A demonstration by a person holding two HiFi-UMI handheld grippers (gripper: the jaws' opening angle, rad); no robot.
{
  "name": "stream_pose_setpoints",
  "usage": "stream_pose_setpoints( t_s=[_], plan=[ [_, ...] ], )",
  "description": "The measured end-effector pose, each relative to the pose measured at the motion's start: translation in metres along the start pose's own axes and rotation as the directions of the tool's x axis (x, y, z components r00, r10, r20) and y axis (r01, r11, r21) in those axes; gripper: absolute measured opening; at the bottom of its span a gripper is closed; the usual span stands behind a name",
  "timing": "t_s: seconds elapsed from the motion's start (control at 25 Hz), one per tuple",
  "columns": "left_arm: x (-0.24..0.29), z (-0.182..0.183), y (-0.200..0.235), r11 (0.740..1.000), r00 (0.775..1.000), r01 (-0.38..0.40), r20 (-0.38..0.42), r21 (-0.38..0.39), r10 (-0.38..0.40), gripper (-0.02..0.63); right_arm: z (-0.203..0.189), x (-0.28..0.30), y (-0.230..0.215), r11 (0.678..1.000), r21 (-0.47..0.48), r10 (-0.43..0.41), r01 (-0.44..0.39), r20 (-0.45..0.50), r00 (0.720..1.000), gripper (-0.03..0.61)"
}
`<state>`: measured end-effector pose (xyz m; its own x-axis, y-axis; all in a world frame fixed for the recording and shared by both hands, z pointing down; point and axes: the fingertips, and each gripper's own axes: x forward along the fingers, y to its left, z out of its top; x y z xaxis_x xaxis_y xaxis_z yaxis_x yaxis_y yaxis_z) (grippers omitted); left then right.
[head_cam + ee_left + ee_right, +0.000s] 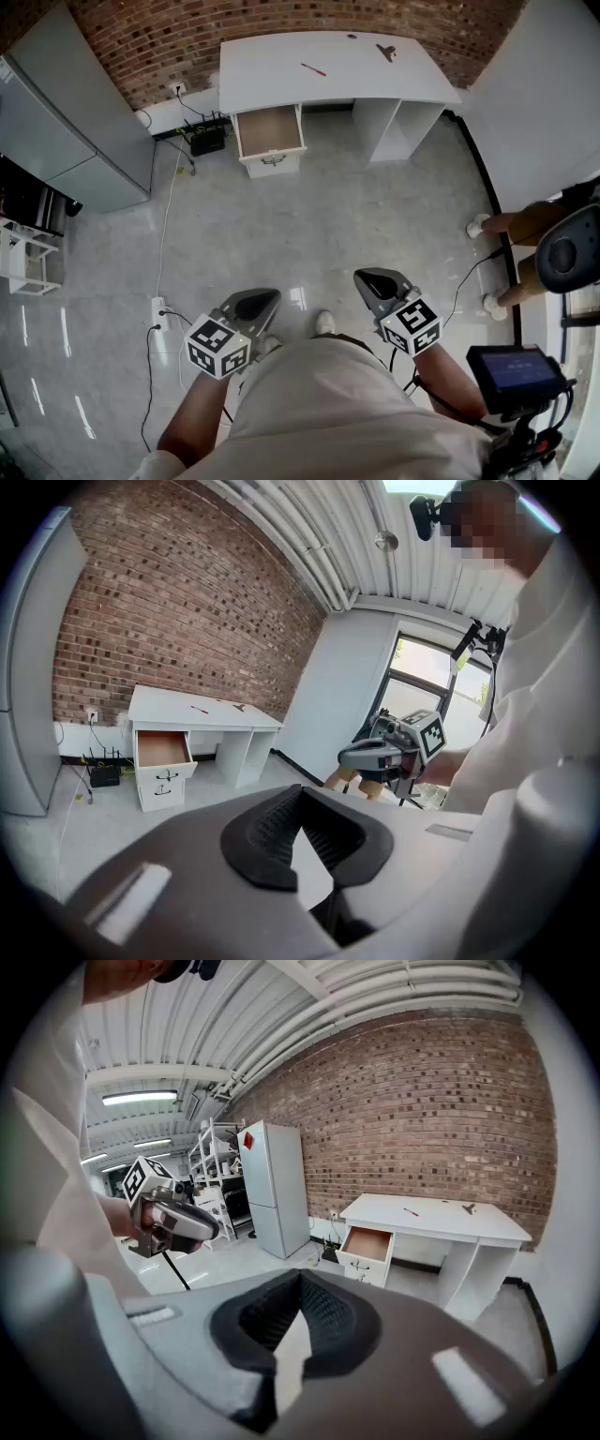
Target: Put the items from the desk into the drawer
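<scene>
A white desk (281,70) stands far ahead against the brick wall. On it lie a red pen (314,68) and a small dark item (386,51). Its top drawer (269,131) is pulled open and looks bare inside. Both grippers are held close to my body, well short of the desk. My left gripper (251,305) and right gripper (375,281) are shut with nothing in them. The left gripper view shows its pads (272,832) meeting at the tip, with the desk (202,719) small in the distance. The right gripper's pads (328,1321) also meet.
A grey cabinet (75,122) stands at the left, a white shelf (23,258) beside it. Cables and a power strip (157,309) lie on the floor at left. A person's legs (511,225) and a device with a screen (516,370) are at the right.
</scene>
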<state>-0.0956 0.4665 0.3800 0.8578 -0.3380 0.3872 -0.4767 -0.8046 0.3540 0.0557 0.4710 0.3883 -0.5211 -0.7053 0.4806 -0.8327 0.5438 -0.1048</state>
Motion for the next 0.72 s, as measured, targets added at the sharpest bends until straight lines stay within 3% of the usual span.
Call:
stream_pose_setpoints(
  t_s=[0.4, 0.72],
  plan=[
    [0.095, 0.054, -0.023, 0.999, 0.998, 0.032, 0.061, -0.026, -0.03, 0.006, 0.001, -0.018, -0.101, 0.999, -0.013, 0.034, -0.034, 0.003, 0.999, 0.002],
    [0.142, 0.06, -0.007, 0.998, 0.998, 0.065, -0.005, 0.006, -0.065, 0.006, -0.004, 0.004, -0.149, 1.0, 0.007, 0.008, -0.008, 0.01, 1.0, 0.002]
  ],
)
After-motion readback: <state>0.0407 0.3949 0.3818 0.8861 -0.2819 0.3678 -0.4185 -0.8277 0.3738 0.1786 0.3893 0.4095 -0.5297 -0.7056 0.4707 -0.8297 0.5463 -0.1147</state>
